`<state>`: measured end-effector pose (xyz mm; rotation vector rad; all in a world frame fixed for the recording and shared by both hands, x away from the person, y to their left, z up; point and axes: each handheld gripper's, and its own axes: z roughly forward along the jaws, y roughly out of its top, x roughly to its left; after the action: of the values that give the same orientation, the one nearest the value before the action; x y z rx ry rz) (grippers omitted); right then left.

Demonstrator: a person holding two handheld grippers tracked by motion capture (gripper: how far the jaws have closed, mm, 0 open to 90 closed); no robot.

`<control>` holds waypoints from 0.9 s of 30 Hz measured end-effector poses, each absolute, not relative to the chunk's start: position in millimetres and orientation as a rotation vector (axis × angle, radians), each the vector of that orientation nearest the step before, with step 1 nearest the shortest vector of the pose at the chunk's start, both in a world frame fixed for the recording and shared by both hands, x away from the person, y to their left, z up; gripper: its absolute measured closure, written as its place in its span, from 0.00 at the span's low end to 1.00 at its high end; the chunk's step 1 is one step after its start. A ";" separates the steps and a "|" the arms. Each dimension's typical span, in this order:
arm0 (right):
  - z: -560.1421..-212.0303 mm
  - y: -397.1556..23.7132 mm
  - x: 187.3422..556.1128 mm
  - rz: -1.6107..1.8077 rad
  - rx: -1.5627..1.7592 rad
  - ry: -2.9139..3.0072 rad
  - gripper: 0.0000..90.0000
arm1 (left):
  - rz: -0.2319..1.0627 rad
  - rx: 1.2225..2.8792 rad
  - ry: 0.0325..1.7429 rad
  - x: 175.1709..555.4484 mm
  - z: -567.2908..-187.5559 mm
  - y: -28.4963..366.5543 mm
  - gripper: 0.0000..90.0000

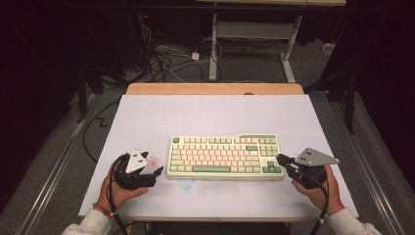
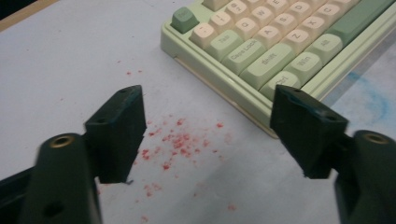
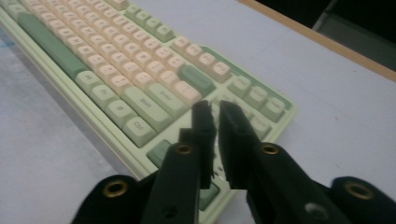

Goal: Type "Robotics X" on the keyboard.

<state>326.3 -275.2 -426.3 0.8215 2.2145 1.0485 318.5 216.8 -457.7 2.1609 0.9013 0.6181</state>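
Note:
A cream and green keyboard (image 1: 225, 156) lies flat in the middle of the white tabletop (image 1: 147, 117). My left gripper (image 1: 154, 166) sits just off the keyboard's left end, held in a hand, with its jaws wide apart and nothing between them. In the left gripper view, that gripper (image 2: 208, 100) frames bare table and the keyboard's (image 2: 261, 46) near left corner. My right gripper (image 1: 280, 158) points at the keyboard's right end. In the right gripper view, the right gripper (image 3: 214, 109) is shut with nothing in it, its tips over the keyboard's (image 3: 116, 70) right-hand keys.
Red speckles (image 2: 177, 140) stain the table between my left jaws, and a blue smudge (image 1: 186, 183) lies in front of the keyboard. A wooden strip (image 1: 215, 88) edges the table's far side. Cables (image 1: 166, 58) and desk legs stand on the floor beyond.

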 end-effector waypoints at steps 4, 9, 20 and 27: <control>-425.9 -259.7 333.1 1.054 0.776 2.262 1.00 | 0.600 2.150 0.914 321.5 -454.3 214.7 0.34; -428.9 -242.7 340.7 1.036 0.741 2.310 1.00 | 0.610 2.158 0.925 324.5 -454.0 210.8 0.30; -440.5 -219.3 352.1 0.994 0.700 2.393 1.00 | 0.615 2.164 0.886 328.7 -445.7 196.2 0.31; -449.4 -214.0 355.1 0.961 0.691 2.423 1.00 | 0.611 2.171 0.890 331.6 -444.3 191.3 0.32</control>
<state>355.1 -214.0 -449.4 0.6907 2.4227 0.9610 331.6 191.3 -444.3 2.1707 0.8901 0.6109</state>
